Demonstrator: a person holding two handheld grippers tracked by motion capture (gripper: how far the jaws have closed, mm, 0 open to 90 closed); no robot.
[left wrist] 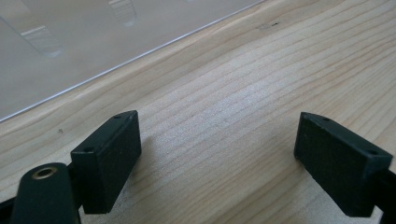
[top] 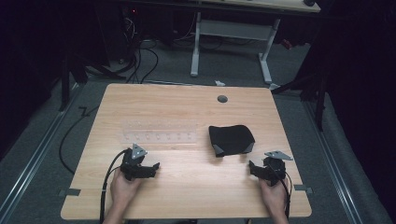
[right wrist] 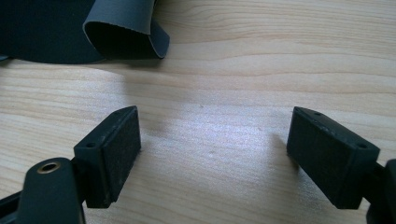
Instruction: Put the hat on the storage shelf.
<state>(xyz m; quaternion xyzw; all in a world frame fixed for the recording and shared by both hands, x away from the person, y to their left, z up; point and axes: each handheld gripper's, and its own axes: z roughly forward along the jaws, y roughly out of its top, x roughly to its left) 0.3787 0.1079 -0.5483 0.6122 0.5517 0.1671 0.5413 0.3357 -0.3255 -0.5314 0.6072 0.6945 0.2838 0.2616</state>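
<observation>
Black folded cloth (top: 231, 140) with a grey lining lies right of centre on my light wooden table (top: 187, 186), just beyond my right gripper (top: 256, 168), presumably awaiting pickup. Clear plastic rack (top: 159, 132) sits beyond my left gripper (top: 150, 169). Both stand wide, empty.

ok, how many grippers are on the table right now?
2. The left gripper sits near the table's front left, below the clear plastic sheet; the right gripper sits front right, beside the black cloth. Both jaws open.
</observation>
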